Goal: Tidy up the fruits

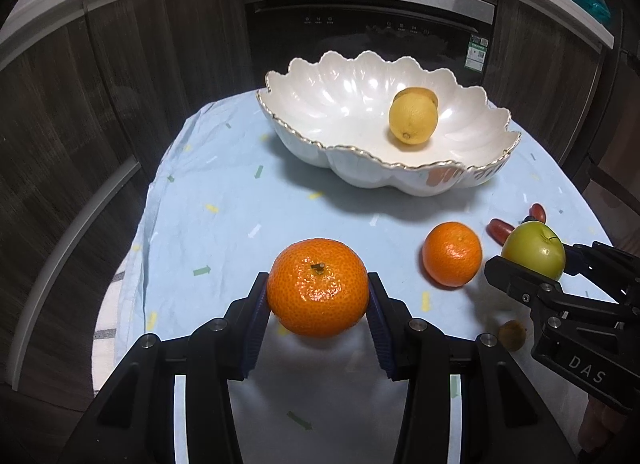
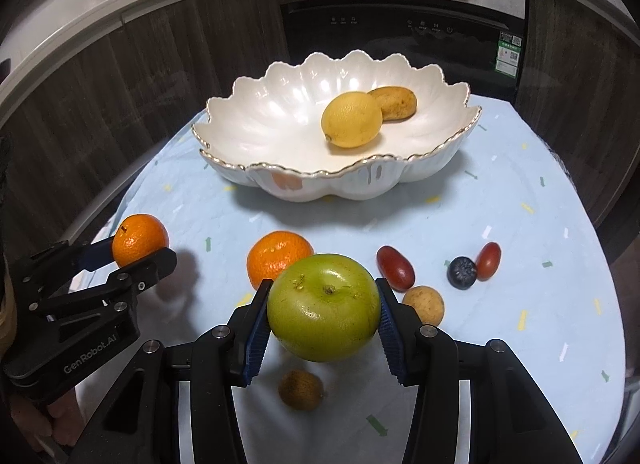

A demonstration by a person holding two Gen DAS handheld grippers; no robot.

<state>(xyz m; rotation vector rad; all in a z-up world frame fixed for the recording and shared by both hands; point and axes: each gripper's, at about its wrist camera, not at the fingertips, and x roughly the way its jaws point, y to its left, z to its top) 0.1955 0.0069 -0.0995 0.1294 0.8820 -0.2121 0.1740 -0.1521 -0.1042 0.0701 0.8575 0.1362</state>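
My left gripper is shut on an orange mandarin, held above the cloth; it also shows in the right wrist view. My right gripper is shut on a green apple, also seen in the left wrist view. A white scalloped bowl at the table's far side holds a lemon and a brownish fruit. A second mandarin lies on the cloth between the grippers and the bowl.
On the light blue tablecloth lie two small red fruits, a blueberry, a tan round fruit and a kiwi-like fruit. Dark cabinets and an oven stand behind the round table.
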